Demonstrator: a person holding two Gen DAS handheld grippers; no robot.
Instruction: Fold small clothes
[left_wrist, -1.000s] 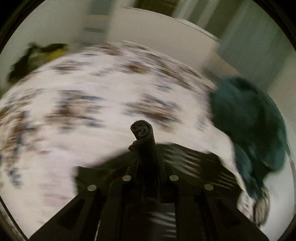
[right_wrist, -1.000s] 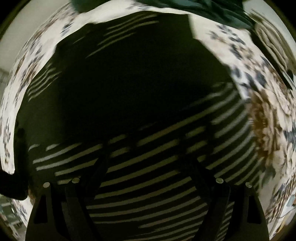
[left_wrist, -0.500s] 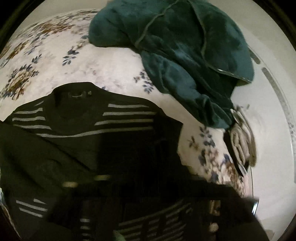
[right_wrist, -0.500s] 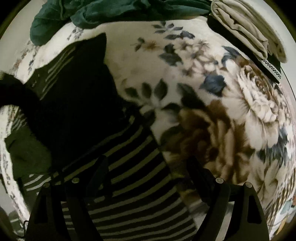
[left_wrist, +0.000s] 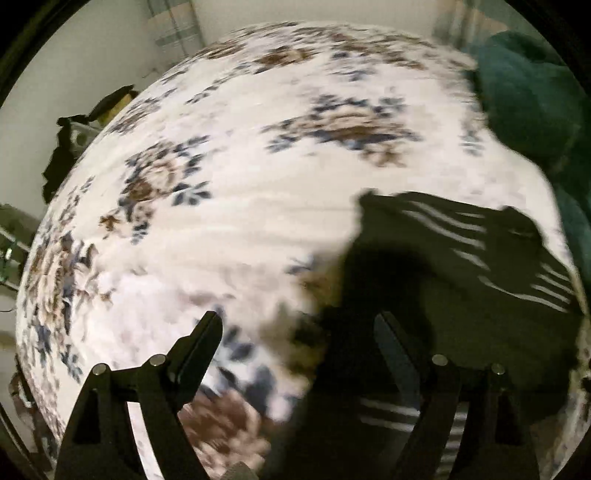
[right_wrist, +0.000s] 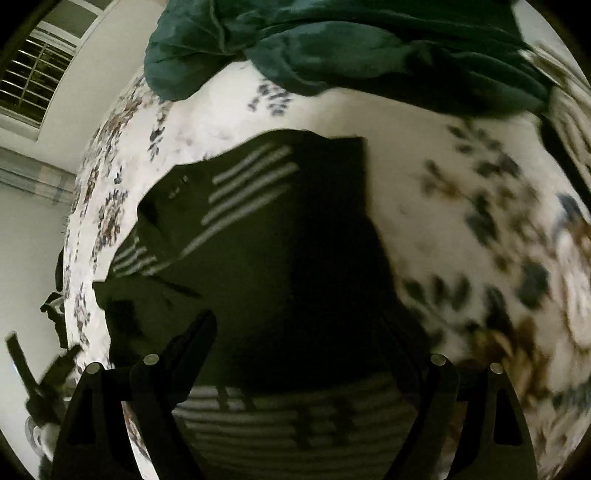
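Note:
A black top with thin white stripes (left_wrist: 461, 280) lies flat on the floral bedspread (left_wrist: 240, 166), at the right of the left wrist view. In the right wrist view the same top (right_wrist: 266, 266) fills the middle, sleeves laid inward, neckline toward the far left. My left gripper (left_wrist: 299, 325) is open and empty, at the top's left edge. My right gripper (right_wrist: 299, 328) is open and empty, just above the top's lower half.
A heap of dark green clothes (right_wrist: 332, 48) lies at the far side of the bed, also in the left wrist view (left_wrist: 528, 99). Dark clothing (left_wrist: 70, 136) hangs off the bed's far left edge. A window with blinds (right_wrist: 33, 81) is on the wall.
My left gripper was shut on a rolled black edge of the top one second ago; it has let go and stands open. Both grippers have drawn back from the top.

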